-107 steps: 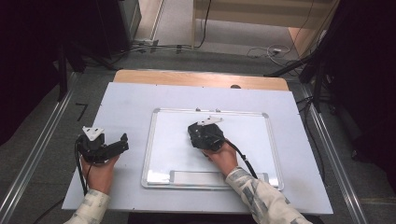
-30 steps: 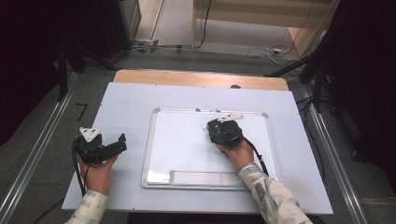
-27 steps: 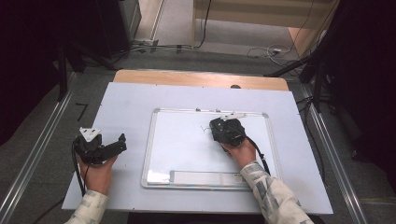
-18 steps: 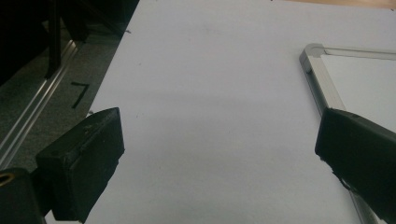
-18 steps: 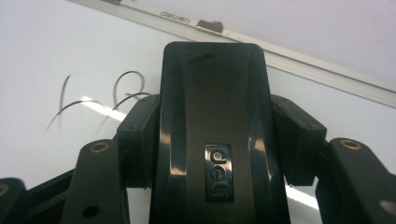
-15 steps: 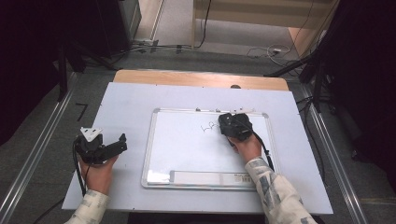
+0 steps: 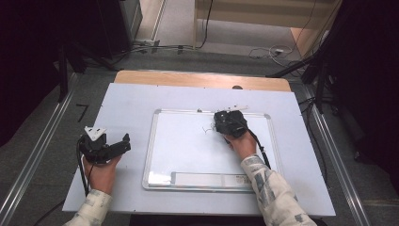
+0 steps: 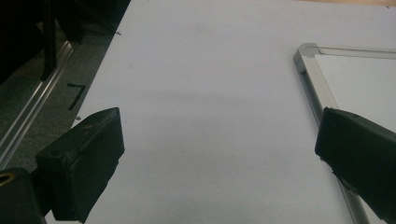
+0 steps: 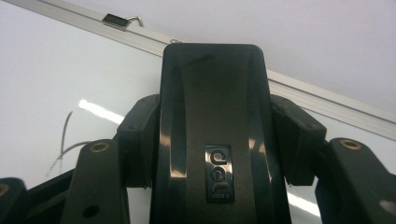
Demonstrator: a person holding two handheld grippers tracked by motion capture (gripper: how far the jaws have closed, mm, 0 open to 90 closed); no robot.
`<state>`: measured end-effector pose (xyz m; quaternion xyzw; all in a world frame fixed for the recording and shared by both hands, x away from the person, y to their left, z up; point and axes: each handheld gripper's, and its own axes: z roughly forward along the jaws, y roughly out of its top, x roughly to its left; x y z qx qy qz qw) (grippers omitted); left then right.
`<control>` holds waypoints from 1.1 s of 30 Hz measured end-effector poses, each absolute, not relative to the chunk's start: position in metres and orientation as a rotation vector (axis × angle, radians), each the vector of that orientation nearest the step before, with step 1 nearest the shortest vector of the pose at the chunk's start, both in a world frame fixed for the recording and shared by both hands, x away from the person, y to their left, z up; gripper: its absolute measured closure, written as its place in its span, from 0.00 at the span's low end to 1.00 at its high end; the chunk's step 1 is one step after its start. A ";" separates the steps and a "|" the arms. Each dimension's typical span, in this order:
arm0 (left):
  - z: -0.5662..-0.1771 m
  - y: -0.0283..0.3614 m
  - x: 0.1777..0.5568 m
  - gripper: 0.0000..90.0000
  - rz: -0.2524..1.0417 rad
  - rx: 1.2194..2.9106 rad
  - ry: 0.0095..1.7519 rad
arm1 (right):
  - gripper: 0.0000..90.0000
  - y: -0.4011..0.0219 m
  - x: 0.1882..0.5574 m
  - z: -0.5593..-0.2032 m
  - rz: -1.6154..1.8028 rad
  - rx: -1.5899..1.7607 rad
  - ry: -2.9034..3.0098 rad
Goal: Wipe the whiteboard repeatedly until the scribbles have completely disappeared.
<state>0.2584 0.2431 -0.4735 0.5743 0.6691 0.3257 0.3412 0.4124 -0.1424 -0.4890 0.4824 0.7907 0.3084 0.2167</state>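
Right claw (image 7: pixel 221 123) slid toward whiteboard's (image 7: pixel 188 160) far right corner, clenched on my eraser (image 9: pixel 215 140); left claw (image 8: pixel 219 154) released, counter's left edge.

The high view looks forward and down over the whole whiteboard (image 7: pixel 188 150). Each gripper view rides low, close to it; all three share the whiteboard's top frame.

The left gripper (image 7: pixel 123 145) sits at eight o'clock, jaws spread wide and empty, pointing toward two o'clock. The right gripper (image 7: pixel 225 118), near centre, has its jaws clamped on a black eraser (image 9: pixel 212 140).
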 end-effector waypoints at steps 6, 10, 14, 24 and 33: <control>-0.473 0.244 0.257 0.02 0.848 1.491 1.739 | 0.42 -0.122 0.414 -0.489 0.852 1.287 2.231; -0.473 0.244 0.257 0.02 0.847 1.493 1.738 | 0.42 -0.107 0.414 -0.489 0.846 1.257 2.253; -0.473 0.244 0.257 0.02 0.847 1.490 1.737 | 0.42 -0.096 0.413 -0.489 0.856 1.245 2.262; -0.473 0.244 0.258 0.02 0.846 1.490 1.739 | 0.42 -0.072 0.410 -0.489 0.868 1.207 2.291; -0.474 0.246 0.257 0.02 0.848 1.491 1.749 | 0.42 -0.065 0.412 -0.490 0.876 1.183 2.310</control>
